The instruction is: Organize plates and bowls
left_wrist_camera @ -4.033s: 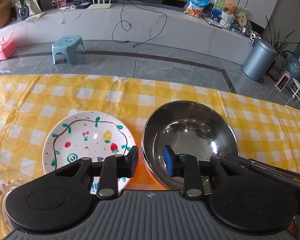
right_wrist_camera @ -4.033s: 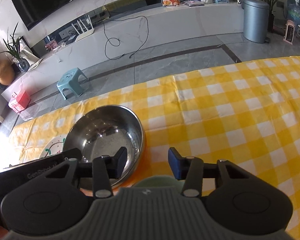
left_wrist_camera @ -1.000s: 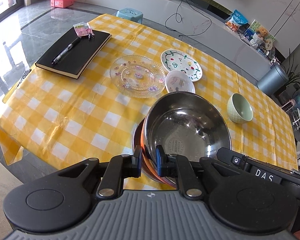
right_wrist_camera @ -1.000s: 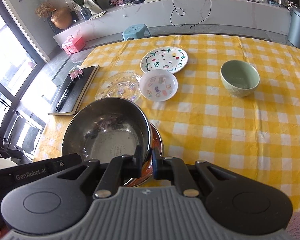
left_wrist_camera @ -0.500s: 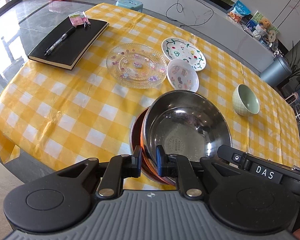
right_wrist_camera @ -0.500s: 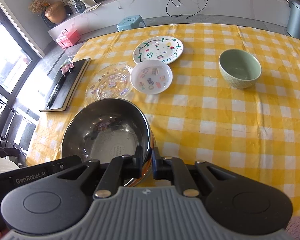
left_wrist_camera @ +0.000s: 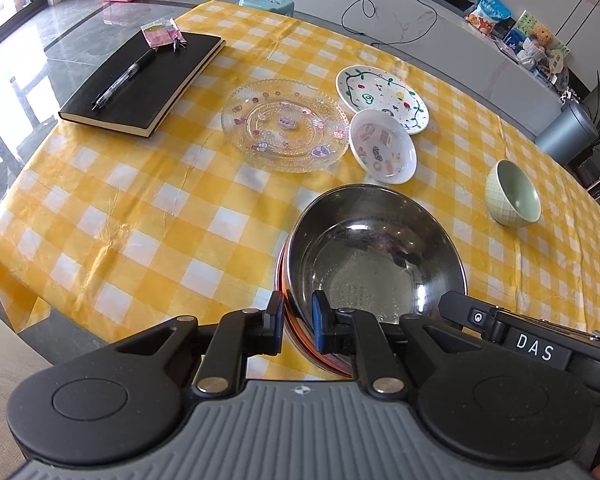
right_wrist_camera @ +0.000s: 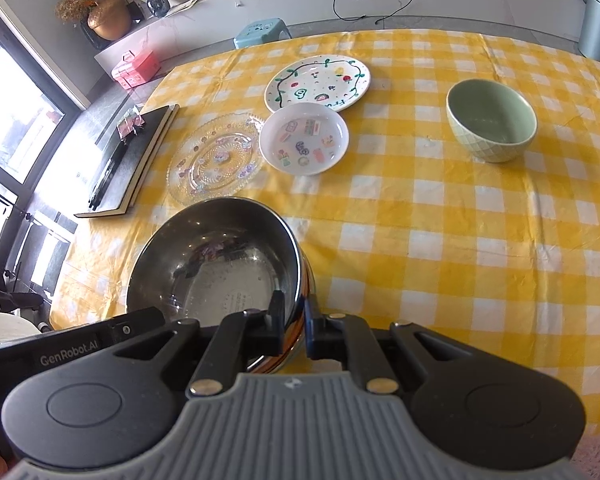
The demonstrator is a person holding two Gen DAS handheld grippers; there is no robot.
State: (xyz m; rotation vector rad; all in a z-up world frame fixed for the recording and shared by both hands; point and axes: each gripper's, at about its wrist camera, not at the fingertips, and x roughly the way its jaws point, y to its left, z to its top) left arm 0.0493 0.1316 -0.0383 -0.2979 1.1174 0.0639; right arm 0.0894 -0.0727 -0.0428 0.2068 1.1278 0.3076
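Both grippers tilt steeply down over the near edge of the yellow-checked surface point(left_wrist_camera: 148, 208). Left gripper point(left_wrist_camera: 297, 322) fingers pinch the steel bowl point(left_wrist_camera: 374, 256) at its near-left rim; right gripper point(right_wrist_camera: 294, 326) fingers pinch the opposite rim, bowl raised between them.

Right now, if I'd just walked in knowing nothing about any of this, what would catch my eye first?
Probably the big shiny steel bowl up close, its rim pinched on both sides by the left gripper and the right gripper. Under it spreads a bright yellow checked tablecloth. Farther back lie a clear glass plate and a green bowl off alone.
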